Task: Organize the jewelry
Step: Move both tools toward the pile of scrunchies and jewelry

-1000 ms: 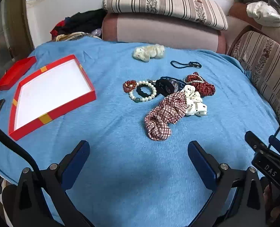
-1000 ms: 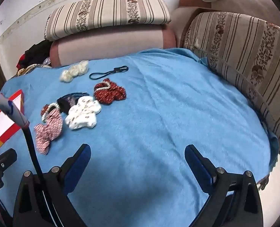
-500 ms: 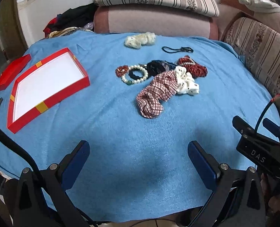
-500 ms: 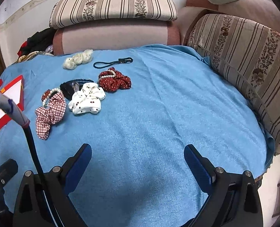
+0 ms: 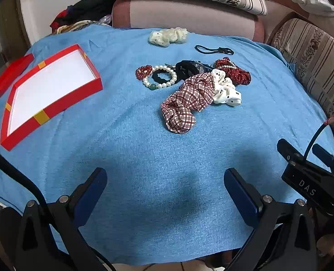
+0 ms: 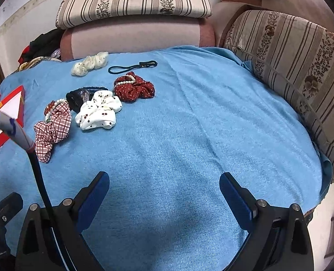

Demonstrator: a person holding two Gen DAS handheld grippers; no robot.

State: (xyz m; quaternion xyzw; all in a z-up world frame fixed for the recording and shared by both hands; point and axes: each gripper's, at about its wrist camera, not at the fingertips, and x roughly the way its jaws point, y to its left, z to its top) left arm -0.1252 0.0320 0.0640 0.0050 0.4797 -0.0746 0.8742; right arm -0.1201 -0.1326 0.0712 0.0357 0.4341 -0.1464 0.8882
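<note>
On the blue cloth [image 5: 144,158] lies a heap: a red plaid scrunchie [image 5: 187,103] [image 6: 51,131], a white dotted scrunchie [image 5: 225,88] [image 6: 99,113], a dark red dotted scrunchie [image 5: 236,72] [image 6: 133,89], a pearl bracelet [image 5: 160,79], a red bead piece [image 5: 143,72] and black hair ties [image 5: 187,68]. An open red box [image 5: 51,94] with a white floor sits to the left. My left gripper [image 5: 165,183] hangs open over bare cloth, near of the heap. My right gripper [image 6: 164,187] is open too, right of the heap.
A cream scrunchie [image 5: 168,36] and a black cord loop [image 5: 213,49] lie farther back. The red lid [image 5: 8,76] rests left of the box. Striped cushions [image 6: 291,67] and a sofa back [image 6: 133,36] border the cloth on the far and right sides; clothes [image 5: 81,15] pile at back left.
Both grippers have pulled back toward the cloth's near edge, so the heap and box look farther away. Both stay open; nothing was picked up.
</note>
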